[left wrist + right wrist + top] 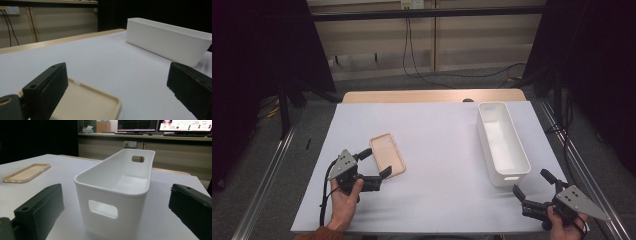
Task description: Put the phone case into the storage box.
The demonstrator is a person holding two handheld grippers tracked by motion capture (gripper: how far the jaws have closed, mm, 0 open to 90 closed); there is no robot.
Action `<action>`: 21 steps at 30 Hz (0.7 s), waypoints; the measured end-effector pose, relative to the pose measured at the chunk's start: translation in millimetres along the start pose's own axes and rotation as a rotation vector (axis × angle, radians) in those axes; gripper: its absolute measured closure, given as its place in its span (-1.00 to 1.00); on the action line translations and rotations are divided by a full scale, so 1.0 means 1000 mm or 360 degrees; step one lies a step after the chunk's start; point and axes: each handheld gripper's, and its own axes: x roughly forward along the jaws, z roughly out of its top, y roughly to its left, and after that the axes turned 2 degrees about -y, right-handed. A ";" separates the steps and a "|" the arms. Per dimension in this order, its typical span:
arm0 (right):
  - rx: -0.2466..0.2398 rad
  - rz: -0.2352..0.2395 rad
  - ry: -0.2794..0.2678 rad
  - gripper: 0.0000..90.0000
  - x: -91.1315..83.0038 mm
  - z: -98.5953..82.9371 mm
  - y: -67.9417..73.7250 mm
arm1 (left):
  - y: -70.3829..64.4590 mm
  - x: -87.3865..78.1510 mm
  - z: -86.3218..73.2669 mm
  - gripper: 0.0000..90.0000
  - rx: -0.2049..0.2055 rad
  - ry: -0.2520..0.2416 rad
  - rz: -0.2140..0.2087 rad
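The beige phone case [388,154] lies flat, hollow side up, on the white sheet covering the worktop [437,150], left of centre. The left tool [379,162] sits low at the case's near end, jaws spread wide apart: one jaw rests by the case's left edge, the other at its near right corner, so the near end lies between them, ungripped. In the left gripper view the case [87,105] shows beside the left jaw. A long white plastic bin [502,145], empty, stands well apart on the right. The right tool [532,186] hovers just beside the bin's near end, jaws open and holding nothing; its own view looks along the bin [117,192].
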 end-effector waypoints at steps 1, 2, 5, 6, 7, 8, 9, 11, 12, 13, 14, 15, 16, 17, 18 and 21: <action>0.0000 -0.0002 0.0000 -1.00 0.000 0.000 0.000 | 0.000 0.001 0.000 -0.92 0.0013 0.0001 -0.0015; -0.0002 0.0000 -0.0001 -1.00 0.000 0.000 0.000 | 0.000 0.003 0.000 -0.93 0.0020 -0.0003 -0.0025; -0.0001 0.0000 0.0000 -1.00 0.000 0.000 0.000 | 0.000 0.006 0.002 -0.93 0.0023 -0.0021 -0.0016; -0.0002 0.0001 0.0000 -1.00 0.000 0.000 0.000 | 0.001 0.006 0.003 -0.94 0.0027 -0.0019 -0.0013; -0.0002 0.0000 0.0000 -1.00 0.000 0.000 0.000 | 0.001 0.008 0.004 -0.94 0.0016 -0.0022 -0.0002; -0.0001 0.0001 0.0000 -1.00 0.000 0.000 0.000 | 0.001 0.009 0.005 -0.94 0.0017 -0.0030 -0.0002; 0.0000 0.0001 0.0000 -1.00 0.000 0.000 0.000 | 0.001 0.012 0.006 -0.94 0.0011 -0.0053 -0.0002; 0.0002 0.0001 -0.0001 -1.00 0.000 0.000 0.000 | 0.001 0.016 0.008 -0.94 0.0012 -0.0049 -0.0002; -0.0003 0.0002 0.0001 -1.00 0.000 0.000 0.000 | 0.001 0.019 0.009 -0.94 0.0021 -0.0042 -0.0003; -0.0002 0.0002 0.0000 -1.00 0.000 0.000 0.000 | 0.000 0.021 0.011 -0.94 0.0024 -0.0045 -0.0016; -0.0003 0.0003 0.0000 -1.00 0.000 0.000 0.000 | -0.001 0.023 0.012 -0.94 0.0020 -0.0047 -0.0021; -0.0003 0.0003 0.0000 -1.00 0.000 0.000 0.000 | -0.001 0.025 0.013 -0.95 0.0030 -0.0055 -0.0025; 0.0002 0.0003 -0.0002 -1.00 0.000 0.000 0.000 | -0.002 0.027 0.014 -0.95 0.0037 -0.0058 -0.0025; 0.0001 0.0004 -0.0003 -1.00 0.000 0.000 0.000 | -0.003 0.029 0.014 -0.94 0.0042 -0.0042 -0.0019; 0.0002 0.0004 -0.0003 -1.00 0.000 0.000 0.000 | -0.003 0.030 0.015 -0.94 0.0042 -0.0037 -0.0017; 0.0000 0.0006 -0.0001 -1.00 0.000 0.000 0.000 | -0.003 0.036 0.017 -0.92 0.0043 -0.0039 -0.0019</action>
